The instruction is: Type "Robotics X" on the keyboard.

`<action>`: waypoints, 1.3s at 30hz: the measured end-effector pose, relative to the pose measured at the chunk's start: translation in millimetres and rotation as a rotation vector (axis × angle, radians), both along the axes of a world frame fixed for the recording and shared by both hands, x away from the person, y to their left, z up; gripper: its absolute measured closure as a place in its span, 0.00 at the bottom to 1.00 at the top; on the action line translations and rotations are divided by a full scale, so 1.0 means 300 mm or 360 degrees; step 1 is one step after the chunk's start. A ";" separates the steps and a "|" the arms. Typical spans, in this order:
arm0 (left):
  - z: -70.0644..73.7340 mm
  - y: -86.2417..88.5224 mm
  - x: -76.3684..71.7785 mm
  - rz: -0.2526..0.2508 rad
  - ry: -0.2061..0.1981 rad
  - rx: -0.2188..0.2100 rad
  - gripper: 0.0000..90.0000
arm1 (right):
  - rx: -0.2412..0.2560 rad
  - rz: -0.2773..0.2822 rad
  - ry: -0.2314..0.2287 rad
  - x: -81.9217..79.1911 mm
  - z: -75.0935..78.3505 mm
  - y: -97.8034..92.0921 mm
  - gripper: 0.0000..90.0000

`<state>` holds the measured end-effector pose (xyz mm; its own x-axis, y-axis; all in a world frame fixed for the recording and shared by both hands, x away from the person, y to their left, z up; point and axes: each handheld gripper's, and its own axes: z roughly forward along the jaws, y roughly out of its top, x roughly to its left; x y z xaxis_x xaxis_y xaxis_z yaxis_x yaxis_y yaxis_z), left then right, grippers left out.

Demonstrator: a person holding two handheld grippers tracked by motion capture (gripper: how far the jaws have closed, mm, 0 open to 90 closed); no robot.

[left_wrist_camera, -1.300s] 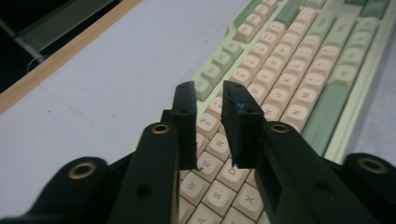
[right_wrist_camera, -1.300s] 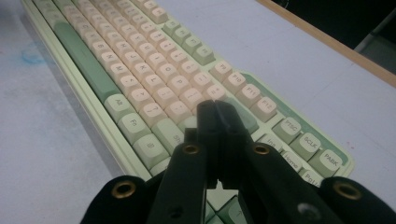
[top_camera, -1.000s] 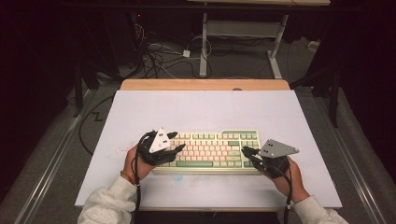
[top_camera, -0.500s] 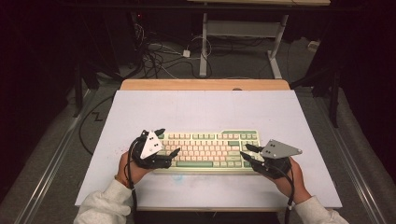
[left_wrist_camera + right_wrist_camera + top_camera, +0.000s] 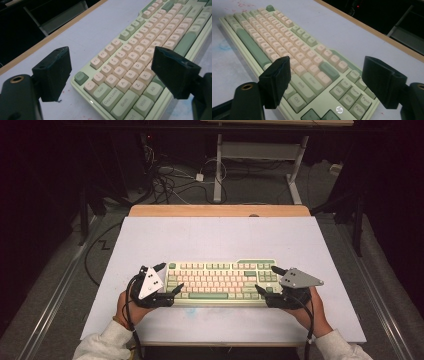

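Both pairs of jaws stand wide and hold nothing. The left gripper (image 5: 167, 279) straddles the left end of the keyboard (image 5: 220, 281), one jaw over the table beyond the top-left corner, the other above the lower key rows; the right gripper (image 5: 267, 280) brackets the right end likewise. The keyboard lies flat near the table's (image 5: 215, 235) front edge, long side toward the person. It looks rigid and moderately light — a hard plastic case, probably a little slick, with keycaps that could pop off if pinched. Better to take the case's short ends than the keys. Ahead lies broad bare table; the front edge is close.
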<state>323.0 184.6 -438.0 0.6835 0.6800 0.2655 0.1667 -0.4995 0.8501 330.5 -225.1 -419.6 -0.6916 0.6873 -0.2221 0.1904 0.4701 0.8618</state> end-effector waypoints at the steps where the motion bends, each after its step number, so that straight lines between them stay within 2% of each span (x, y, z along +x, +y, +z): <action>1: -0.002 0.005 -0.003 0.0006 0.0003 0.0011 0.18 | 0.0000 0.0000 0.0000 0.000 0.000 0.000 0.24; 4: -0.011 0.019 -0.013 0.0018 0.0012 0.0017 0.18 | -0.0005 0.0000 0.0003 0.004 -0.003 0.003 0.22; 16: -0.044 0.075 -0.060 0.0056 0.0053 0.0028 0.18 | -0.0016 0.0022 0.0002 0.024 -0.004 0.030 0.24; 19: -0.054 0.086 -0.069 0.0063 0.0076 0.0040 0.18 | -0.0027 0.0028 0.0005 0.031 -0.005 0.038 0.29; 20: -0.058 0.088 -0.072 0.0066 0.0081 0.0045 0.18 | -0.0025 0.0021 0.0004 0.033 -0.005 0.041 0.33; 21: -0.060 0.090 -0.075 0.0065 0.0090 0.0049 0.18 | -0.0019 0.0013 -0.0006 0.036 -0.003 0.043 0.42; 23: -0.065 0.093 -0.082 0.0068 0.0096 0.0052 0.18 | -0.0019 0.0004 -0.0007 0.046 -0.001 0.053 0.64; 24: -0.066 0.094 -0.085 0.0069 0.0101 0.0057 0.18 | -0.0019 0.0004 -0.0007 0.046 -0.001 0.053 0.64; 25: -0.068 0.095 -0.088 0.0070 0.0105 0.0063 0.18 | -0.0029 0.0026 0.0022 0.057 -0.002 0.063 0.75; 26: -0.069 0.096 -0.091 0.0070 0.0101 0.0078 0.18 | -0.0029 0.0026 0.0022 0.057 -0.002 0.063 0.75; 27: -0.070 0.097 -0.093 0.0075 0.0100 0.0086 0.18 | -0.0037 0.0035 0.0026 0.063 -0.002 0.075 0.85; 28: -0.071 0.098 -0.096 0.0078 0.0103 0.0086 0.18 | -0.0033 0.0055 0.0039 0.067 -0.002 0.081 0.89; 29: -0.072 0.100 -0.098 0.0073 0.0104 0.0090 0.18 | -0.0033 0.0055 0.0039 0.067 -0.002 0.081 0.89; 30: -0.073 0.100 -0.101 0.0071 0.0103 0.0088 0.18 | -0.0056 0.0073 0.0046 0.073 -0.001 0.096 1.00; 32: -0.075 0.102 -0.105 0.0067 0.0101 0.0102 0.18 | -0.0058 0.0086 0.0056 0.076 -0.001 0.104 1.00; 33: -0.075 0.103 -0.106 0.0065 0.0101 0.0103 0.18 | -0.0104 0.0096 0.0056 0.082 -0.001 0.126 1.00; 37: -0.080 0.110 -0.104 0.0061 0.0118 0.0088 0.18 | -0.0116 0.0138 0.0083 0.097 -0.008 0.172 1.00; 39: -0.086 0.108 -0.104 0.0057 0.0124 0.0107 0.18 | -0.0118 0.0145 0.0091 0.102 -0.011 0.183 1.00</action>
<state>291.8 217.1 -463.9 0.6794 0.6868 0.2583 0.2499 -0.5476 0.7986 361.1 -170.2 -422.9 -0.7635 0.6040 -0.2285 0.1916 0.5498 0.8130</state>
